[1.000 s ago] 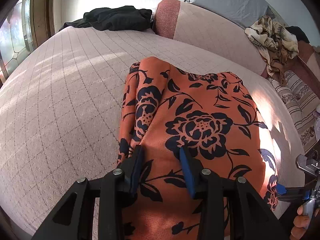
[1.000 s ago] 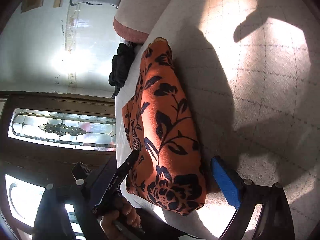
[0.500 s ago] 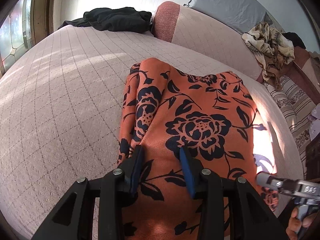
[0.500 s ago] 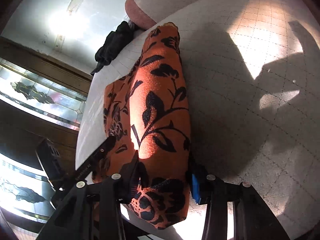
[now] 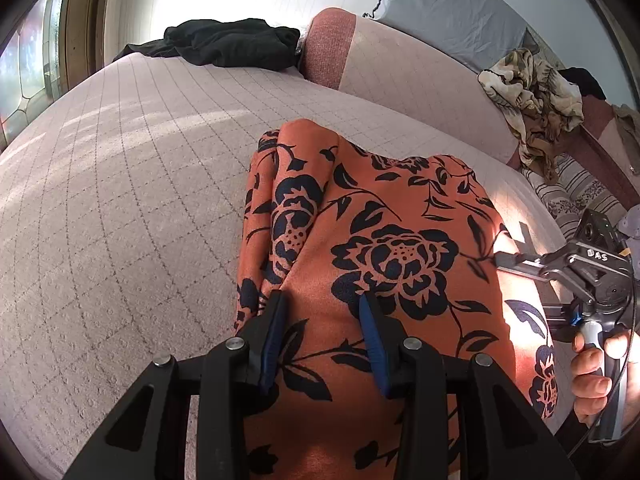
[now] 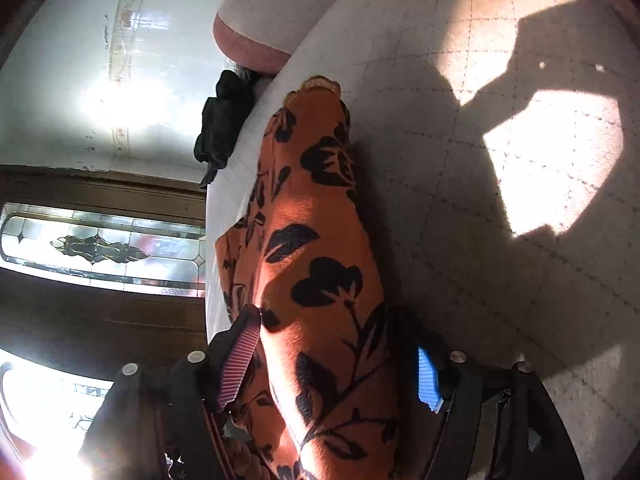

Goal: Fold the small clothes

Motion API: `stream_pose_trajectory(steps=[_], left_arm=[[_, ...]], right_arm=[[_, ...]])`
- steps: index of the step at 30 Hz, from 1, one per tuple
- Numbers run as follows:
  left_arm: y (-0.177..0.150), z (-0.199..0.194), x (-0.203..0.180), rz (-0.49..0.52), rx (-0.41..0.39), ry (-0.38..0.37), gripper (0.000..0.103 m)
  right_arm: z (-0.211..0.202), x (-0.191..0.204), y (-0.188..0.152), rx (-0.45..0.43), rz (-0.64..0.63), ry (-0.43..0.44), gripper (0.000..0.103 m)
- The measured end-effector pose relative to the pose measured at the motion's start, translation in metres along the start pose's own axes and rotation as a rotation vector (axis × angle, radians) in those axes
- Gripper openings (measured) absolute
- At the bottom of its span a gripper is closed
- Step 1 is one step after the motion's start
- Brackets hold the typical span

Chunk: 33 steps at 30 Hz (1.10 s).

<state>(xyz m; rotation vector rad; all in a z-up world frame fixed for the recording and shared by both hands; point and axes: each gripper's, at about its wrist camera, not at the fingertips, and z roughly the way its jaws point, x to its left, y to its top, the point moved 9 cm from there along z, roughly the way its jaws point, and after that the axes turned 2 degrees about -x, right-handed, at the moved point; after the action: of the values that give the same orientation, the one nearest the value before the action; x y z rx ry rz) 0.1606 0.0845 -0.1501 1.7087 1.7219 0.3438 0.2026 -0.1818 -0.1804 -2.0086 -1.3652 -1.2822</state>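
While the orange floral cloth point(image 5: 384, 264) lies folded lengthwise on the quilted pink bed point(image 5: 120, 208), both grippers grip its near end. Left gripper point(image 5: 322, 340): blue pads point(image 5: 370, 334) pinch a raised ridge of cloth, jaws part closed, clamped on it. Right gripper point(image 6: 332, 364): jaws have just been closing, cloth is between them; the left pad point(image 6: 240, 356) presses the cloth's side, the blue right pad point(image 6: 427, 378) sits at its shaded other edge, so it grasps the cloth. In the left view the right gripper point(image 5: 516, 262) reaches the cloth's right edge, a hand point(image 5: 596, 372) on its handle. Far end of the cloth points at a pink bolster point(image 5: 384, 68). Black garment point(image 5: 232, 42) sits at the bed's far edge beside the bolster, well apart from the cloth. Beige patterned clothes point(image 5: 532, 96) heaped at right. Sun patches and gripper shadow on the bed right of the cloth.
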Motion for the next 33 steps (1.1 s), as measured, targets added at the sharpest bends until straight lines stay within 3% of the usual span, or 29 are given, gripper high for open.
stream_pose_trajectory(steps=[1,4,7,9,12,15,16,17,18,19,21,23,26,27,28,31,33], left_arm=[[0.000,0.000,0.000,-0.001,-0.001,-0.002,0.040],[0.000,-0.001,0.000,-0.008,-0.003,-0.006,0.040],[0.000,-0.001,-0.002,0.009,-0.005,0.000,0.040],[0.000,-0.001,-0.001,0.009,-0.008,-0.003,0.040],[0.000,-0.001,0.001,-0.009,-0.007,-0.013,0.040],[0.000,-0.001,-0.001,0.006,-0.011,-0.002,0.040],[0.000,-0.001,-0.001,0.004,-0.011,-0.004,0.040],[0.001,-0.001,0.000,0.000,-0.010,-0.008,0.040],[0.001,-0.001,0.000,-0.003,-0.008,-0.012,0.040],[0.001,-0.002,0.001,-0.008,-0.009,-0.014,0.040],[0.001,-0.002,0.002,-0.018,-0.009,-0.018,0.040],[0.001,-0.001,0.000,-0.009,-0.009,-0.009,0.040],[0.001,-0.002,0.000,0.010,-0.016,-0.002,0.040],[0.001,-0.002,0.000,0.002,-0.015,-0.006,0.040],[0.001,-0.002,0.000,-0.005,-0.014,-0.009,0.040],[0.001,-0.002,0.000,-0.001,-0.017,-0.003,0.040],[0.000,-0.002,0.000,-0.001,-0.017,-0.001,0.040]], right_arm=[[0.003,-0.001,-0.001,-0.008,-0.011,-0.032,0.041],[-0.010,0.029,-0.008,-0.103,-0.222,-0.167,0.037],[0.002,0.005,-0.007,-0.070,-0.221,-0.251,0.041],[-0.001,0.006,-0.004,-0.064,-0.159,-0.173,0.047],[-0.020,0.022,0.005,-0.105,-0.161,-0.108,0.071],[-0.025,0.017,0.030,-0.156,-0.097,-0.067,0.075],[-0.014,0.009,0.035,-0.123,-0.059,-0.076,0.073],[0.005,0.004,0.039,-0.070,-0.028,-0.083,0.063],[0.019,0.002,0.039,-0.034,-0.019,-0.090,0.033],[0.020,0.007,0.041,-0.055,-0.050,-0.124,0.032],[0.014,0.033,0.037,-0.119,-0.229,-0.208,0.031],[0.024,0.022,0.033,-0.082,-0.264,-0.290,0.031],[0.015,0.018,0.036,-0.079,-0.182,-0.231,0.042],[0.007,0.022,0.033,-0.092,-0.185,-0.221,0.061],[0.000,0.029,0.028,-0.105,-0.207,-0.206,0.075],[-0.019,0.032,0.006,-0.136,-0.245,-0.210,0.075],[-0.013,0.017,-0.013,-0.070,-0.222,-0.225,0.072]])
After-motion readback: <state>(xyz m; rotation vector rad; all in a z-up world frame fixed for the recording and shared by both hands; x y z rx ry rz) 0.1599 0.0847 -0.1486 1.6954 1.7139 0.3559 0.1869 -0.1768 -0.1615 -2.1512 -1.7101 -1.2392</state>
